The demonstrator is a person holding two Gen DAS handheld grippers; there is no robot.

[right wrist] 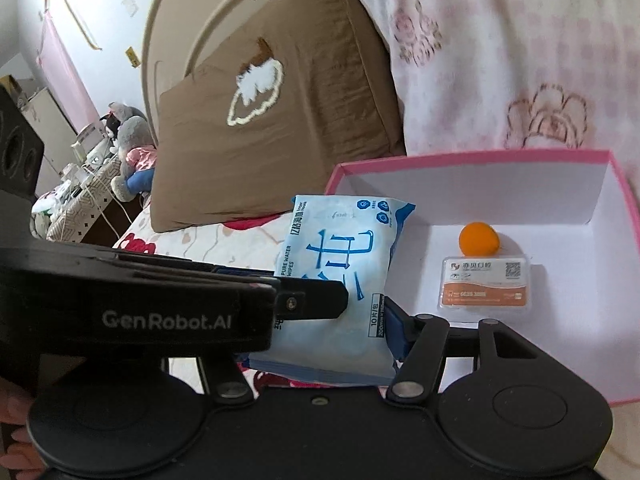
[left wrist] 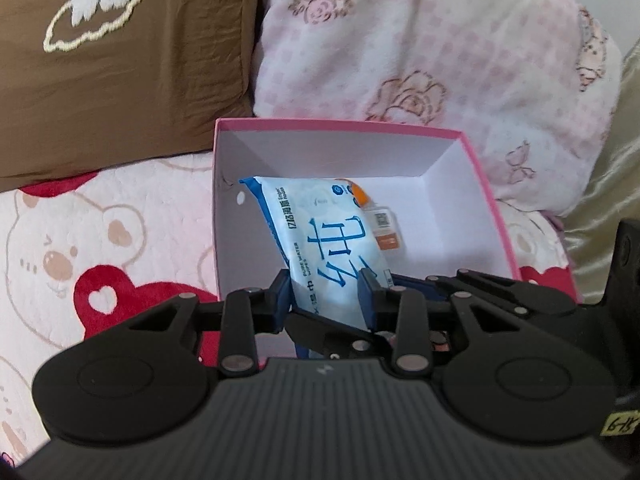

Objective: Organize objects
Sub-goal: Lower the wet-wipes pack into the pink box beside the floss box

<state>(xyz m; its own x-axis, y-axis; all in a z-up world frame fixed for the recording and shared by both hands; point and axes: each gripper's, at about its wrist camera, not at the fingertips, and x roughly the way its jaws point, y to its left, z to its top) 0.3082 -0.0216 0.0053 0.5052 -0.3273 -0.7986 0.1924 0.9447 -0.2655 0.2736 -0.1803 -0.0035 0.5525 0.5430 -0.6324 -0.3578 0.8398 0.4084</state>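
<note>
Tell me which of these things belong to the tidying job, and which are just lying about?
Part of the job:
- wipes pack, gripped by both sets of fingers
- pink box
- orange ball in the box
- small card case in the box

Just lying about:
- brown pillow
- floral blanket
- plush toy

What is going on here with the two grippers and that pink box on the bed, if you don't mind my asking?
A person is tidying small items into an open pink box on a bed. Both handheld grippers are on one pack of wet wipes: the left gripper is clamped on its end, and the right gripper has the pack between its jaws, which show in part only. The pack hangs over the box's near corner, not yet laid down. Inside already lie a small orange ball and a flat card case.
</note>
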